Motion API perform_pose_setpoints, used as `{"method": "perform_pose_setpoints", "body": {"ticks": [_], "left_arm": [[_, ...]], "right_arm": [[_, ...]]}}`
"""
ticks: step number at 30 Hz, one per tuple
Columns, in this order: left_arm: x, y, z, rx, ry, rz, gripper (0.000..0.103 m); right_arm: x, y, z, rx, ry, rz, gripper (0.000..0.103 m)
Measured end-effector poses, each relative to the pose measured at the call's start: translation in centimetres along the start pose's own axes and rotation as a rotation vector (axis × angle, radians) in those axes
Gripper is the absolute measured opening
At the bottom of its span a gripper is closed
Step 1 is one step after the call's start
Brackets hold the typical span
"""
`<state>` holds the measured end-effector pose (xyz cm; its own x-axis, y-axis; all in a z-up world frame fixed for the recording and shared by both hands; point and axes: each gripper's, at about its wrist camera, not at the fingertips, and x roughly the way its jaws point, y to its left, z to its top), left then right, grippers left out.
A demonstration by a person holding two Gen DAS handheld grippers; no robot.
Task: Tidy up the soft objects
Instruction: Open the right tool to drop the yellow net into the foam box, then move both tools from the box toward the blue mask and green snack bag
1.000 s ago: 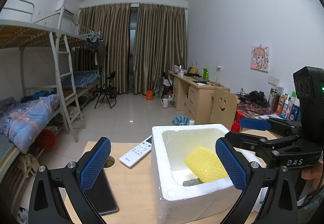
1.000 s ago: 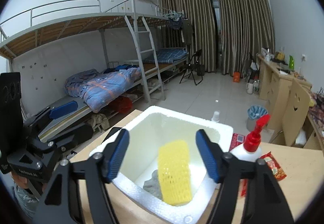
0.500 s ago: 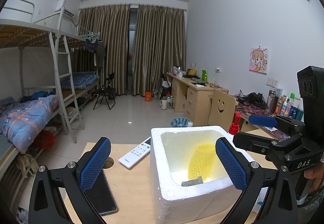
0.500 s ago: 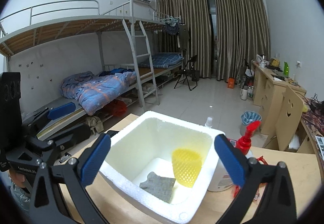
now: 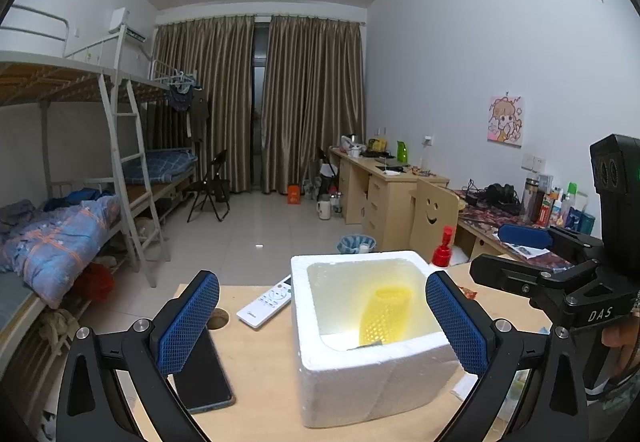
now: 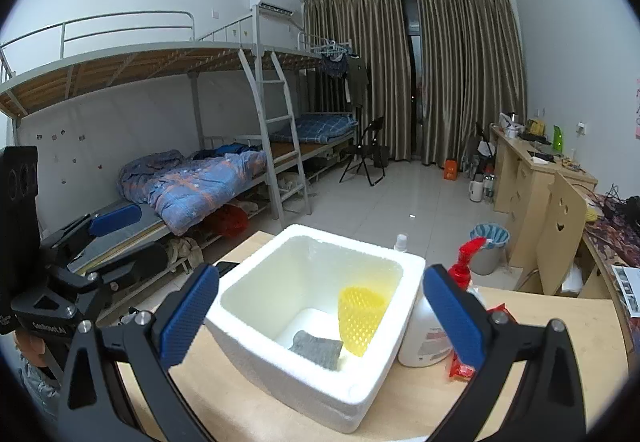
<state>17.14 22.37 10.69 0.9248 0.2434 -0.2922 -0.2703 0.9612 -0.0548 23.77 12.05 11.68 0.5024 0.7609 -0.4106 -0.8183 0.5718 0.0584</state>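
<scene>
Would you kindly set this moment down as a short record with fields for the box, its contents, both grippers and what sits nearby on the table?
container: white foam box, open-topped, on the wooden table
contents: yellow foam net sleeve leaning at the far wall; grey cloth flat on the bottom
left gripper: open, empty
right gripper: open, empty, facing the box
left of box: white remote, dark phone
right of box: white pump bottle with red top
</scene>
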Motion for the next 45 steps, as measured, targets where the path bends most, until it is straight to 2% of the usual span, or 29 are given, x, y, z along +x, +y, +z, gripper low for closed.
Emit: {"method": "perform_pose_setpoints", "body": {"ticks": [12,27,34,41,45], "left_arm": [[-5.1,-2.7,0.0,0.017,-0.05,-0.014,0.103],[-8.9,-5.5,-0.8,0.033,-0.063,-0.034,0.103],[-10.7,-7.1,-1.7,0.04,-0.079,-0.067,0.103],[-12.4,-8.0,-3.0,0.044,-0.137,-0.093,0.103],[-12.7,-9.0,-3.6,0.073,-0.144,-0.08,0.103]], "right_arm": [[-4.5,0.5,-1.0,0.005,-0.052,-0.016,0.103],[-9.4,0.5,-3.1,0.007,-0.118,-0.043,0.103],[-10.9,0.6,-4.1,0.012,-0.139,-0.048,0.103],[-12.6,0.8,-5.6,-0.001,-0.174,-0.068,0.103],[-13.3,0.7,-6.5,0.0,-0.186,-0.082,0.103]]}}
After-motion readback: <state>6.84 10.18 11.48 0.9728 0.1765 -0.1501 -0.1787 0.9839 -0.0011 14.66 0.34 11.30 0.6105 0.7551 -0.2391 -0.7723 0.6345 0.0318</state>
